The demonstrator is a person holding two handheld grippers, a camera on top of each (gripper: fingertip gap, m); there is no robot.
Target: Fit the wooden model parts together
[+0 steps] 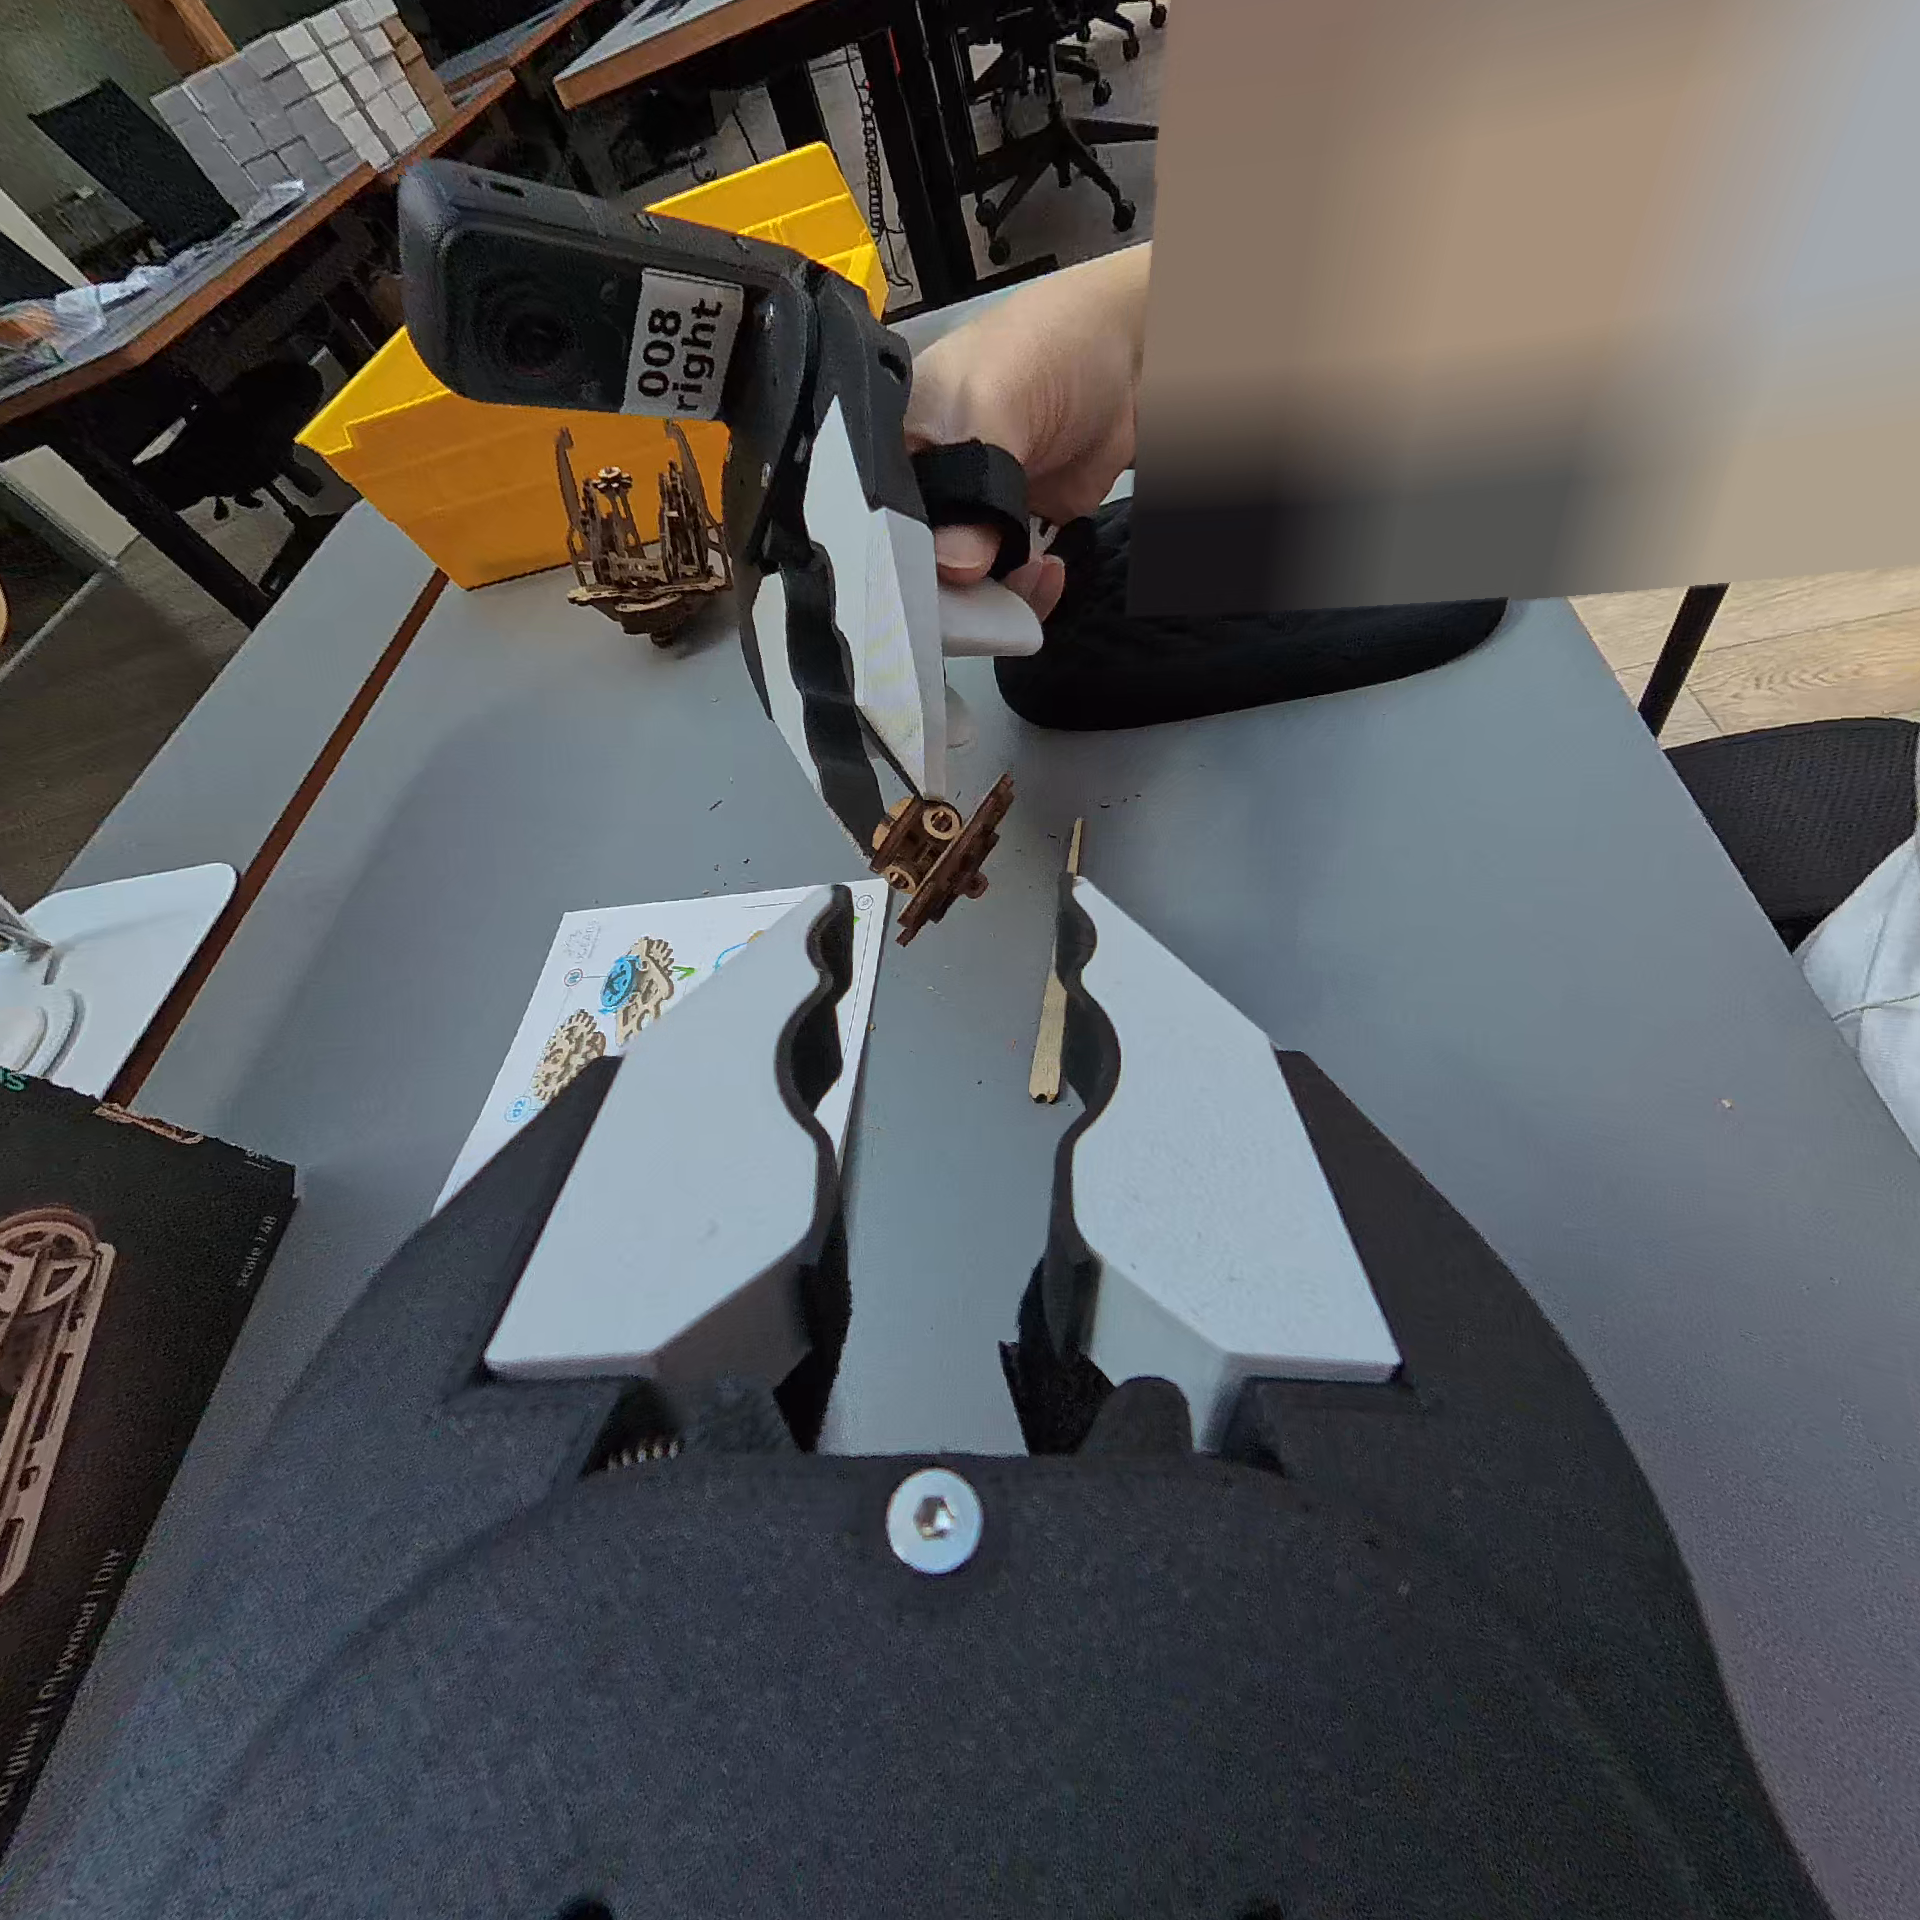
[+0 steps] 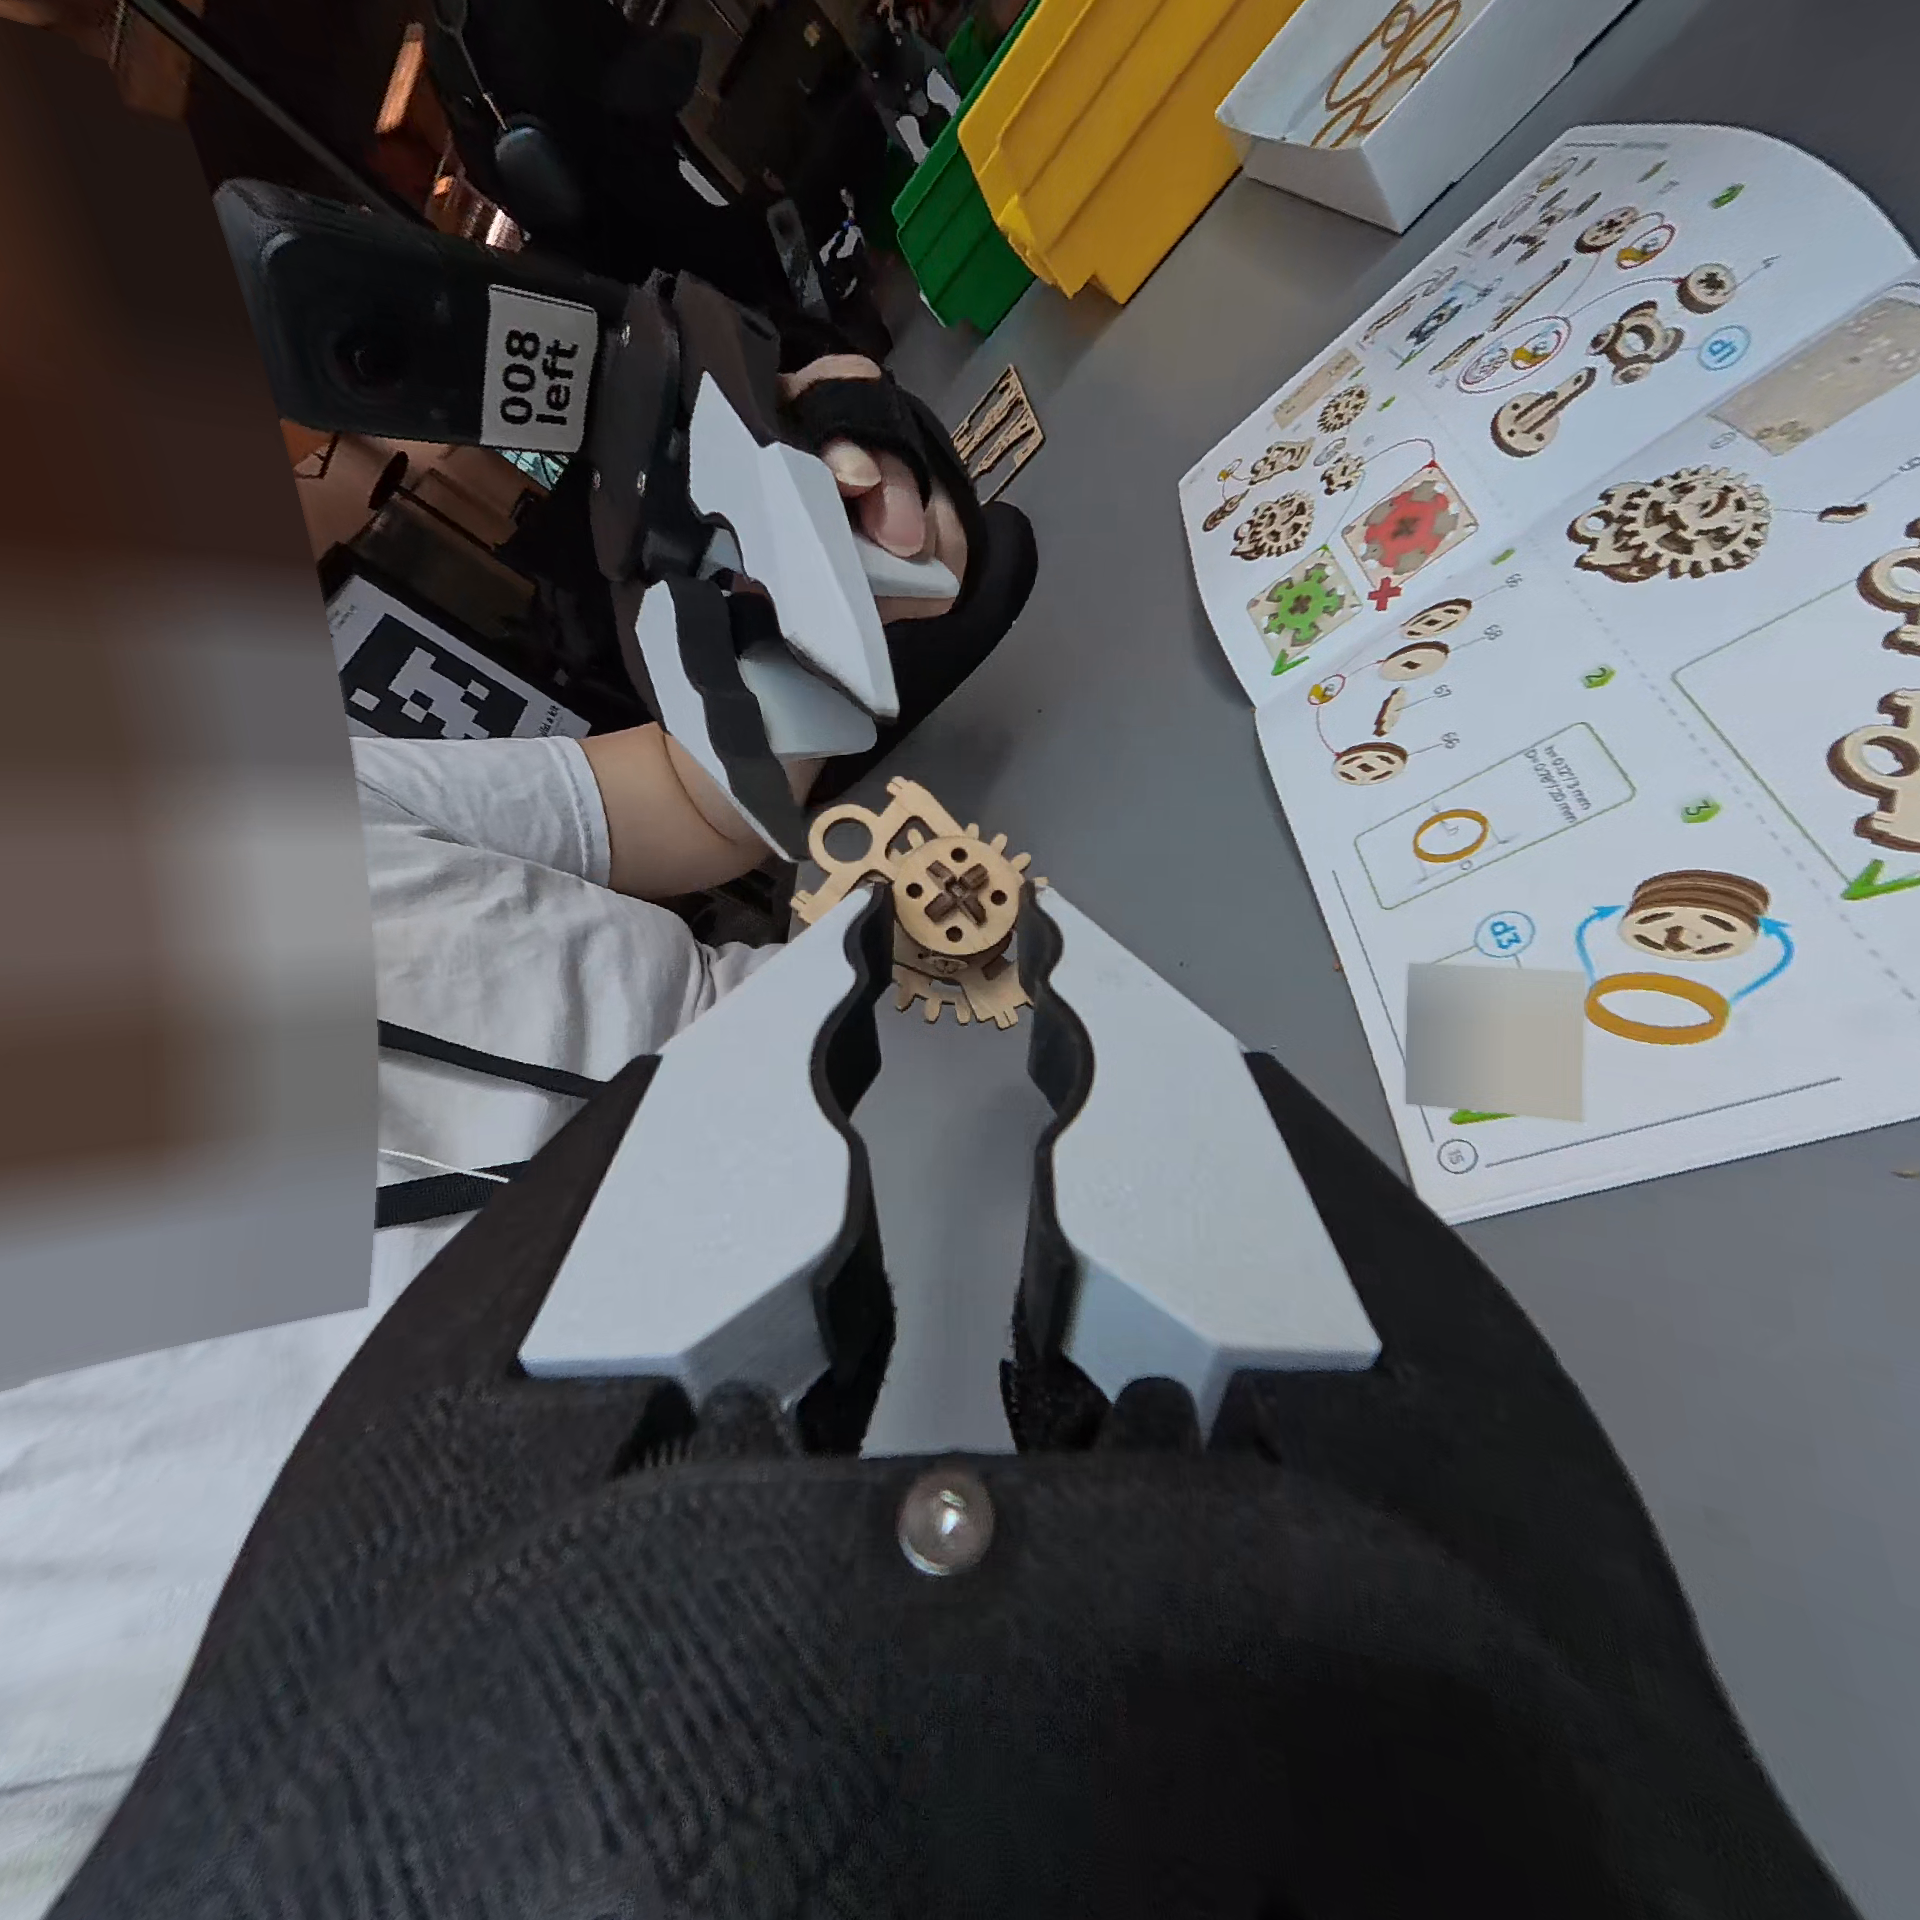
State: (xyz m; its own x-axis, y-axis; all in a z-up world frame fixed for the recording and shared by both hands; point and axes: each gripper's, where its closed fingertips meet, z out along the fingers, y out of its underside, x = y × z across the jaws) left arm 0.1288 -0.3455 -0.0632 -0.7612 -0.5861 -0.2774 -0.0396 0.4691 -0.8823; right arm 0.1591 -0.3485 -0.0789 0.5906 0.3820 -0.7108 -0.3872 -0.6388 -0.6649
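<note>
My right gripper (image 2: 956, 904) is shut on a small wooden gear assembly (image 2: 954, 920), a round hub with a cross slot, toothed wheels and a looped arm. In the left wrist view this right gripper (image 1: 914, 821) holds the assembly (image 1: 940, 857) just above the grey table (image 1: 1403, 987), right in front of my left gripper (image 1: 961, 904). My left gripper is open and empty, and it also shows in the right wrist view (image 2: 779, 831). A thin wooden stick (image 1: 1051, 1003) lies on the table by its right finger. A partly built wooden model (image 1: 644, 556) stands farther back.
An instruction sheet (image 1: 623, 997) lies under my left finger; the booklet (image 2: 1558, 727) spreads right of the right gripper. Yellow bins (image 1: 499, 457) and a green bin (image 2: 940, 239) stand at the back. A black kit box (image 1: 114, 1330) is left, a white box (image 2: 1382, 114) far right. One gripper's finger ends stand about 4 cm off the other's. From either gripper's tips it is about 30 cm to the partly built wooden model (image 1: 644, 556).
</note>
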